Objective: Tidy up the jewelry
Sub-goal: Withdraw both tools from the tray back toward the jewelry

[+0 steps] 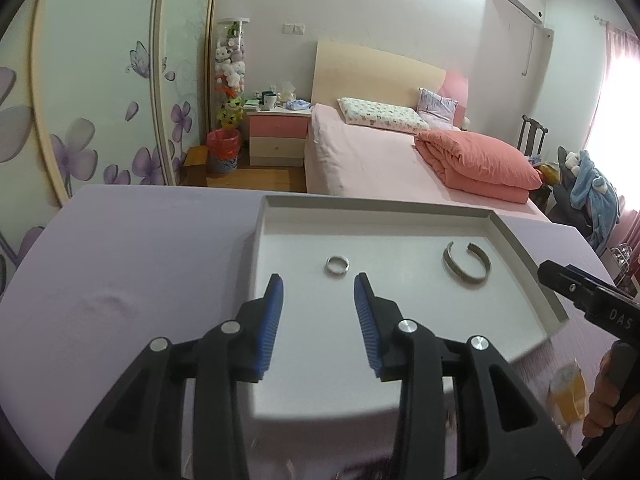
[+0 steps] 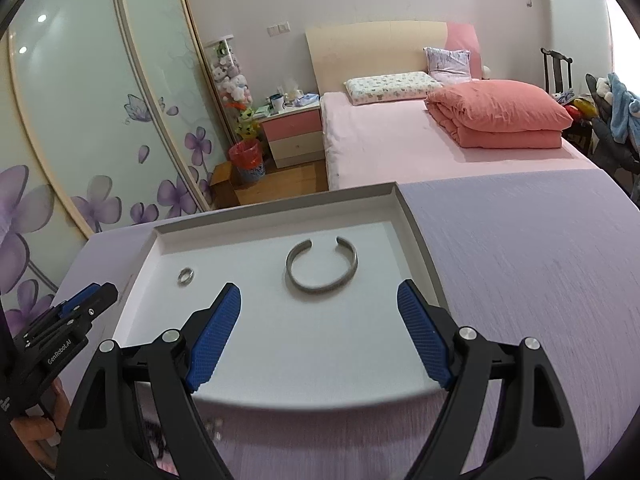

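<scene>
Both grippers empty: left gripper [image 1: 319, 285] part-spread, right gripper [image 2: 319, 295] wide. Small silver ring [image 1: 337, 266] at 12 o'clock of left, open silver cuff bracelet [image 2: 321, 267] at 12 o'clock of right, both in shallow white tray [image 2: 276, 205]. Lift clear before fetching next piece.

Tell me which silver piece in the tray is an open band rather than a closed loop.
The cuff bracelet: its band has a gap on the side facing the bed. The small ring, lying apart from it in the white tray, is a closed circle.

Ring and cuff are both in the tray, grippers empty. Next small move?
Probably reach back for whatever lies blurred at the tray's near edge: ring and cuff bracelet already lie inside, both hand-held grippers open and empty.
</scene>
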